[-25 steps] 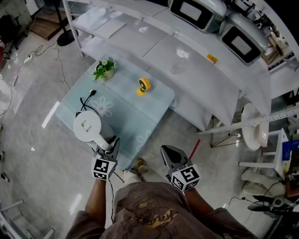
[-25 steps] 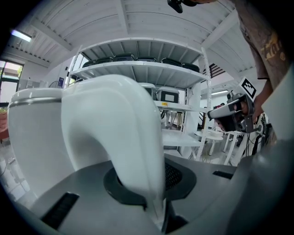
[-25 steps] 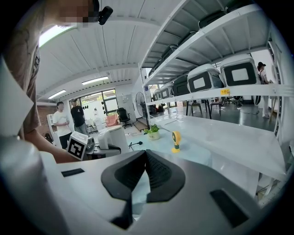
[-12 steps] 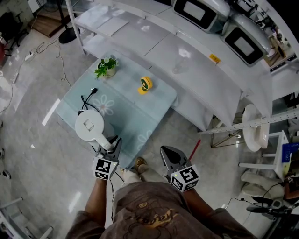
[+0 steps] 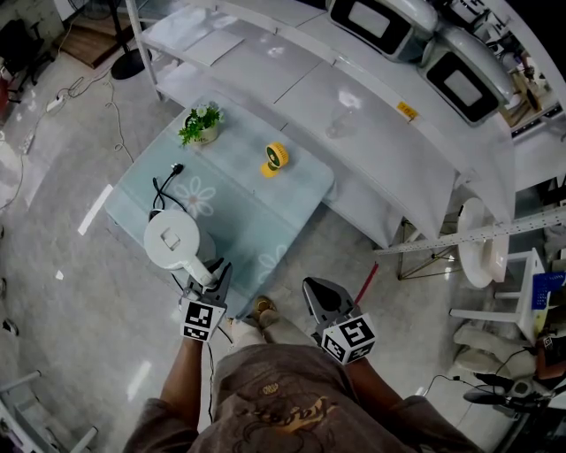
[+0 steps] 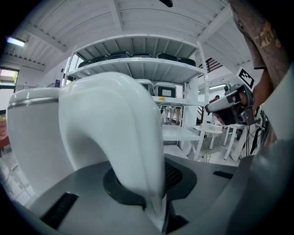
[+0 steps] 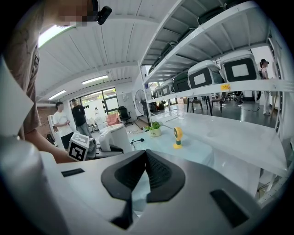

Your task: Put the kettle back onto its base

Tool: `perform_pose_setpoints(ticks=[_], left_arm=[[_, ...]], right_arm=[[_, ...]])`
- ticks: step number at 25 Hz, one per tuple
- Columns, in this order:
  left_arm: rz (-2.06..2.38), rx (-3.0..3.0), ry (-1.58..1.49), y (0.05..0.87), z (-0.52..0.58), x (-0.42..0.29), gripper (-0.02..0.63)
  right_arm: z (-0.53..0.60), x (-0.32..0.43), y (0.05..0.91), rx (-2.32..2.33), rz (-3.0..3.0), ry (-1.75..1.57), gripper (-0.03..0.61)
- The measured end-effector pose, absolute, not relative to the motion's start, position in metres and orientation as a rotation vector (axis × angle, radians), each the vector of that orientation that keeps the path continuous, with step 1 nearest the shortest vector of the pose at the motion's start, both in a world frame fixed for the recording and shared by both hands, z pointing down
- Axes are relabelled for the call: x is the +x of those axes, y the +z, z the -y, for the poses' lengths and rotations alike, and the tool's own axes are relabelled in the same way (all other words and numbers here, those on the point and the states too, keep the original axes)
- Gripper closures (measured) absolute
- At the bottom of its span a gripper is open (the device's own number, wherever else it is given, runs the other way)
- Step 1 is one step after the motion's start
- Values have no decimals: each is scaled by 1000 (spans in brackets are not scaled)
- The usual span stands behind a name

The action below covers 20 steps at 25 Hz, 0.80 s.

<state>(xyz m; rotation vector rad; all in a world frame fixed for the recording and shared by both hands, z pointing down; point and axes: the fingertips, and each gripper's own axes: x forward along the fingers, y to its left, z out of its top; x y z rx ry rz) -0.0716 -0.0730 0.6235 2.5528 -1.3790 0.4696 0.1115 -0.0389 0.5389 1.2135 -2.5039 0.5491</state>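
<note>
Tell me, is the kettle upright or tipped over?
Upright. The head view shows the kettle as a full round top seen from above, and in the left gripper view its body stands vertical beside the handle.

Lab or workshop hall, white shelving (image 5: 354,115), boxy machines (image 5: 367,22) on it, polished grey floor (image 5: 53,265), ceiling strip lights (image 7: 96,80)

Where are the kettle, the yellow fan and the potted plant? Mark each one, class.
kettle (image 5: 171,240), head view, the middle of its white lid.
yellow fan (image 5: 277,157), head view, its round yellow head.
potted plant (image 5: 200,120), head view, its green leaves.
</note>
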Motion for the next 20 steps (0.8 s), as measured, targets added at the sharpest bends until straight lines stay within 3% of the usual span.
perform_pose_setpoints(ticks=[11,20], left_arm=[[1368,2530,546,632,64,-70,514],[1317,2504,494,633,59,-65,418]], right_arm=[[38,101,541,1176,2529,564,578],[34,100,543,1156,2533,565,578]])
